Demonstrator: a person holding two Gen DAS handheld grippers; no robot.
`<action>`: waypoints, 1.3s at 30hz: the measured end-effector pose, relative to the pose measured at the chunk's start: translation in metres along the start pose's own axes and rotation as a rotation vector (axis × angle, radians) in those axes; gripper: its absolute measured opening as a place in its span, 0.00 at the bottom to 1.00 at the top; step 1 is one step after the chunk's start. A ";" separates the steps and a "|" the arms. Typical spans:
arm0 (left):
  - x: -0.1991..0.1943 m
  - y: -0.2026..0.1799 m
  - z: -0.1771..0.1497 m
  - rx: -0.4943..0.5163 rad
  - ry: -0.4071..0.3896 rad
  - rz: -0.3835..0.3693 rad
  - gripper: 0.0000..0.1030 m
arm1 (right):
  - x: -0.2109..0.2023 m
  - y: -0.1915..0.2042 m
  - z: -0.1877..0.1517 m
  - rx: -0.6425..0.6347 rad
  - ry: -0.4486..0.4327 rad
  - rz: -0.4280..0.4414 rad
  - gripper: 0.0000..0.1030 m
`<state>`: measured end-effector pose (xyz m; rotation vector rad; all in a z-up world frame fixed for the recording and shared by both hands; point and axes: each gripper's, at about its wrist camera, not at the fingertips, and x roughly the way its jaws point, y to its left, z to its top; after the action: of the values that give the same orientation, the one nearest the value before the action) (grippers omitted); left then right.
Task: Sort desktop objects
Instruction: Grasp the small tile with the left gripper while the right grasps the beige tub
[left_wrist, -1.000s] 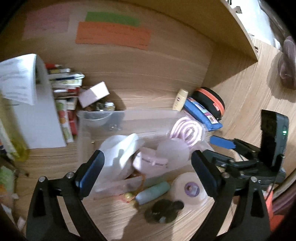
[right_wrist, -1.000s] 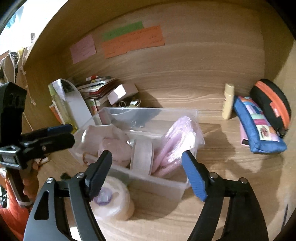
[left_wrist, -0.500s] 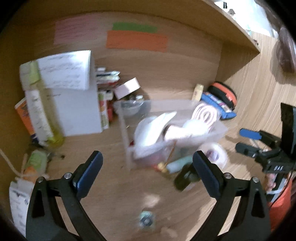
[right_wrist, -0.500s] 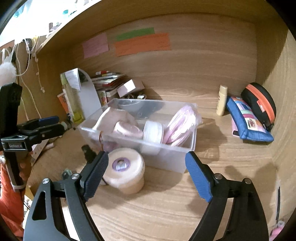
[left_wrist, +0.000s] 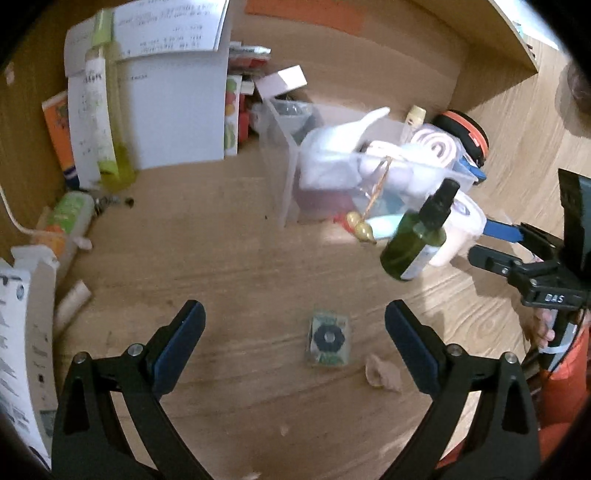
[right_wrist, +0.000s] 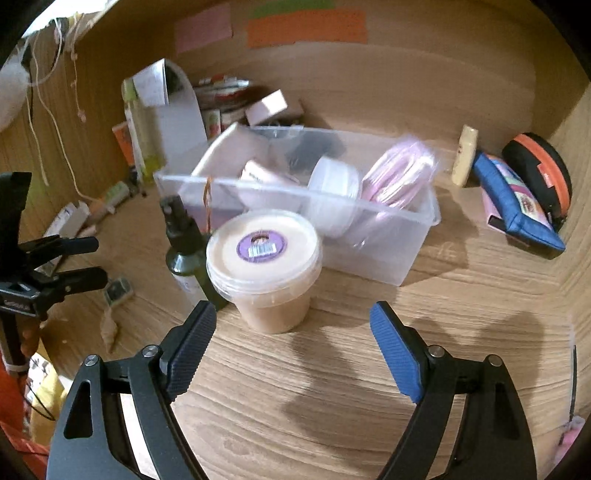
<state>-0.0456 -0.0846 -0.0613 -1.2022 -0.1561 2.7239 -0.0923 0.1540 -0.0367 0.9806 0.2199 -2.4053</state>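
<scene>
A clear plastic bin (right_wrist: 417, 240) holding pink and white items stands mid-desk, also in the left wrist view (left_wrist: 280, 177). In front of it are a beige lidded tub (right_wrist: 264, 266) and a dark green spray bottle (right_wrist: 184, 258), which shows tilted in the left wrist view (left_wrist: 413, 240). My right gripper (right_wrist: 293, 317) is open, just short of the tub, holding nothing. My left gripper (left_wrist: 294, 317) is open and empty above the desk. A small green-and-black packet (left_wrist: 328, 341) lies flat on the wood ahead of it, between the finger lines.
A blue pouch (right_wrist: 517, 195), a black-and-orange case (right_wrist: 543, 173) and a cream tube (right_wrist: 465, 155) lie right of the bin. A white file holder (left_wrist: 173, 110), a yellow-green bottle (left_wrist: 107, 110) and boxes crowd the left. A crumpled scrap (left_wrist: 384, 374) lies by the packet.
Both grippers have drawn back from the bin and dropped lower. The left one swung left, bringing the small packet into view. The right jaws stand slightly wider.
</scene>
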 end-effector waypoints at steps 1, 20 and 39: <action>0.000 -0.001 -0.002 0.002 0.004 0.004 0.96 | 0.002 0.001 0.000 -0.003 0.005 -0.004 0.81; 0.014 -0.018 -0.011 0.077 0.062 -0.021 0.54 | 0.038 0.007 0.022 0.034 0.060 0.045 0.68; 0.010 -0.006 -0.006 0.003 0.026 0.004 0.23 | 0.031 0.001 0.013 0.034 0.048 0.098 0.53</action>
<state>-0.0466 -0.0764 -0.0714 -1.2380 -0.1471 2.7093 -0.1184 0.1355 -0.0487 1.0409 0.1450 -2.3051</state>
